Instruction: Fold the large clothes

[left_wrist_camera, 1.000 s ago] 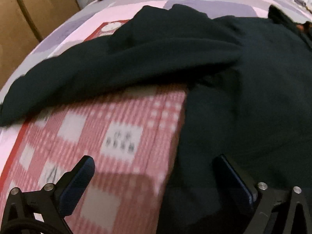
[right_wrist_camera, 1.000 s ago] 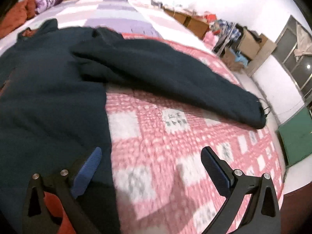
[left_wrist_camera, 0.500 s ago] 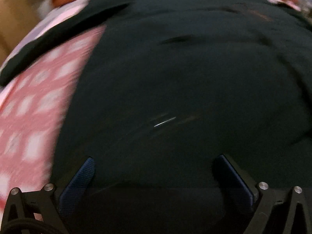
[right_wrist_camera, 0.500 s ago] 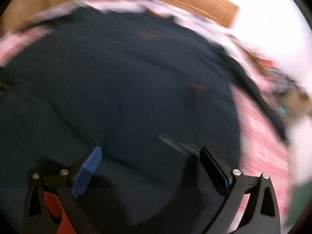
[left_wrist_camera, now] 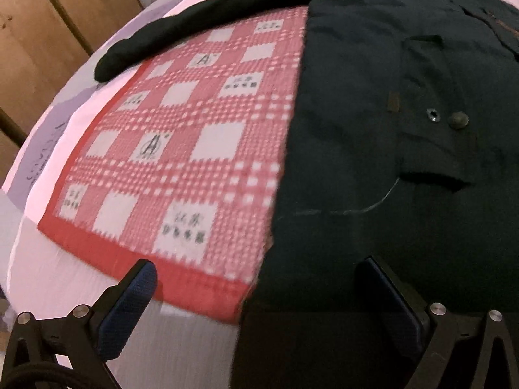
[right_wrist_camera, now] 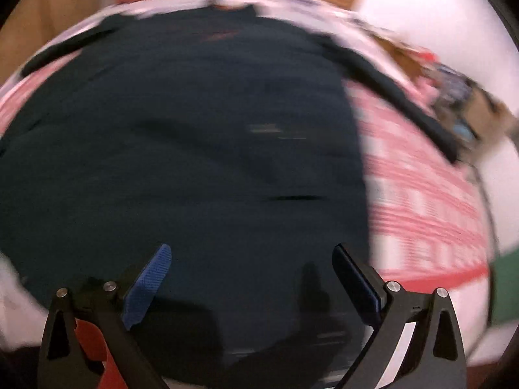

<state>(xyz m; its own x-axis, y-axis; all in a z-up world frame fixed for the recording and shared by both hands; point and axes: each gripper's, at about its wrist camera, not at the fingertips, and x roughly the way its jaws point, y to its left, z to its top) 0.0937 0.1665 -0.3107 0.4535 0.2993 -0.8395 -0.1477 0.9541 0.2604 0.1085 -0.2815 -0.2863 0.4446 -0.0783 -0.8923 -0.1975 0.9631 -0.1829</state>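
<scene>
**Dark jacket flat on bed, both tongs spread**

Left wrist: left gripper [left_wrist_camera: 256, 295] jaws wide apart, empty. Dark jacket [left_wrist_camera: 405, 129] lies ahead and right of them; checked blanket [left_wrist_camera: 181, 149] ahead left, one sleeve [left_wrist_camera: 201, 22] across its far end.

Right wrist (heavily blurred): right gripper [right_wrist_camera: 251, 283] jaws apart, empty, jacket [right_wrist_camera: 194, 149] directly ahead.

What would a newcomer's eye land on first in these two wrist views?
A big dark jacket lies spread flat, filling the right of the left wrist view, a metal snap catching light on its front. Beside it, to the left, the red-and-white checked blanket stands out, with one sleeve stretched across its far edge. Both grippers, left and right, have open jaws holding nothing.
</scene>
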